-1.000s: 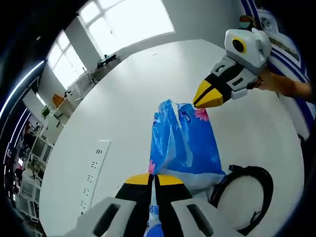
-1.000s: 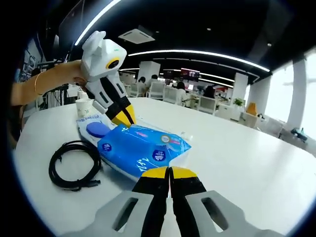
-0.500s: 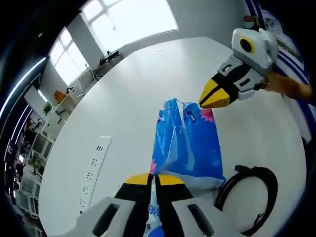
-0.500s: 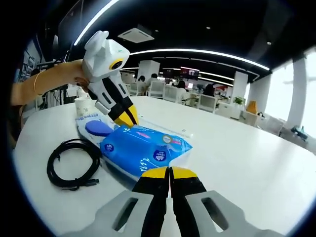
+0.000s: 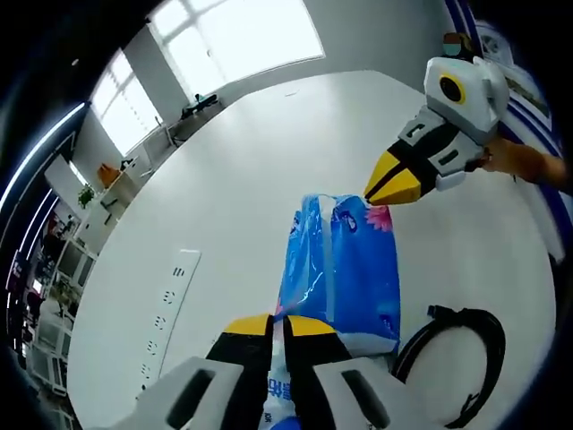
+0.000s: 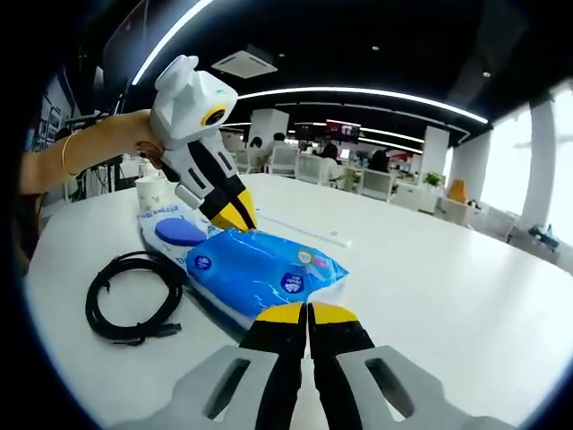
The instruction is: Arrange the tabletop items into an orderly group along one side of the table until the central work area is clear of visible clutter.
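You're dragging the blue wipes pack (image 6: 260,276) w/ both: left gripper (image 6: 235,215) clamped on its far end, right gripper (image 6: 308,313) pinching the near end. Pack's riding flatter than 1 s ago, mid-surface (image 6: 466,305), beside the black cable (image 6: 125,296). Center isn't clear yet.

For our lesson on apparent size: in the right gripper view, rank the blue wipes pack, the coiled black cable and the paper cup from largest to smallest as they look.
1. Blue wipes pack, nearest the camera.
2. Coiled black cable, only slightly smaller, so close to call.
3. Paper cup, clearly smallest, though farthest away and partly hidden.
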`<state>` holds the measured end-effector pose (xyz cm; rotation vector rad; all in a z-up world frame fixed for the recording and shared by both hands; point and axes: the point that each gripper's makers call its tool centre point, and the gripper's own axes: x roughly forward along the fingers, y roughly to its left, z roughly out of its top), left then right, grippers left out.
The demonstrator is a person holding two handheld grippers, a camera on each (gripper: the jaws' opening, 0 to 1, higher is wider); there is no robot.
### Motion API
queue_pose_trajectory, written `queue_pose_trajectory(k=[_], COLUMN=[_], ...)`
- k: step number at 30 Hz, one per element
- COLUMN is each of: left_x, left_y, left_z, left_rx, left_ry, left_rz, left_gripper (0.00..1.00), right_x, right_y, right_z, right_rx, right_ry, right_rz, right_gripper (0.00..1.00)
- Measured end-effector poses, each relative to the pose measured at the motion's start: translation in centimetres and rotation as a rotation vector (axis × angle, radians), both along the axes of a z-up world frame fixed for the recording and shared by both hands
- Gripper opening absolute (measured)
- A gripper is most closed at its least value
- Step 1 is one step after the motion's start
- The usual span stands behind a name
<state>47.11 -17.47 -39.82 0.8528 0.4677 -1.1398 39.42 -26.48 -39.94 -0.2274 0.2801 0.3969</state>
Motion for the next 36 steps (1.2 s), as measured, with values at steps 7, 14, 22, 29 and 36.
queue_pose_trajectory(k=[7, 14, 22, 29, 36], left_x=[-0.1, -0.2, -0.7, -2.4, -1.9], left_y=[0.1, 0.4, 1.6, 1.0, 1.9], left_z=[0.1, 0.1, 0.1, 1.5, 2.1], left_rx=[0.015, 0.022, 0.028, -0.110, -0.084], left_ry=[-0.022, -0.028, -0.042, 0.059, -0.008], left_rz=[0.001, 0.013, 0.012, 0.023, 0.046], left_gripper=[0.10, 0.19, 0.20, 0.26, 0.27], right_x=[-0.2, -0.4, -0.7, -1.0, -1.3], right_y=[-0.3, -0.5, -0.5, -0.8, -0.8], right_z=[0.0, -0.2, 0.4, 0.9, 1.4], right_rx=[-0.024, -0.051, -0.045, -0.031, -0.037], right_ry=[0.001, 0.001, -0.005, -0.006, -0.019], right_rz=[-0.009, -0.018, -0.017, -0.029, -0.035], right_gripper=[0.00, 0.10, 0.17, 0.19, 0.20])
